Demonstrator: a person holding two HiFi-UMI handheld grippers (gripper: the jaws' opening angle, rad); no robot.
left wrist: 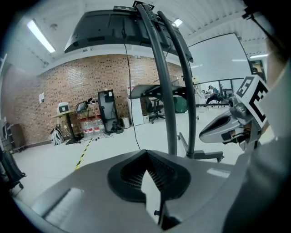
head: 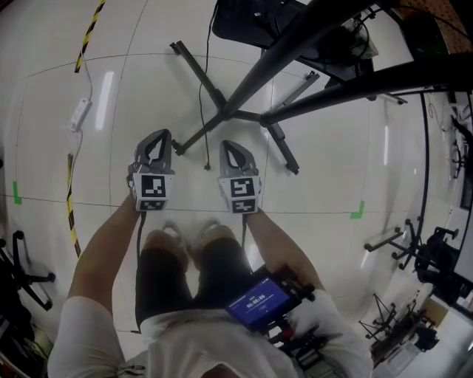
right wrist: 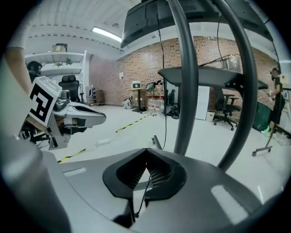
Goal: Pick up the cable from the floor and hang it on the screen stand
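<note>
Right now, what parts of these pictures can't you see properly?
- Thin black cable: in the left gripper view, the grey left gripper hides its floor end.
- Big black screen: cut off by the head view's top edge.
- Small blue-lit display: head view, writing too small to read.
- Black metal screen stand: right gripper view, the right gripper hides where its poles meet the floor.

White floor (head: 148, 96) bears stand legs (head: 198, 74), cable end (head: 207, 159).
</note>
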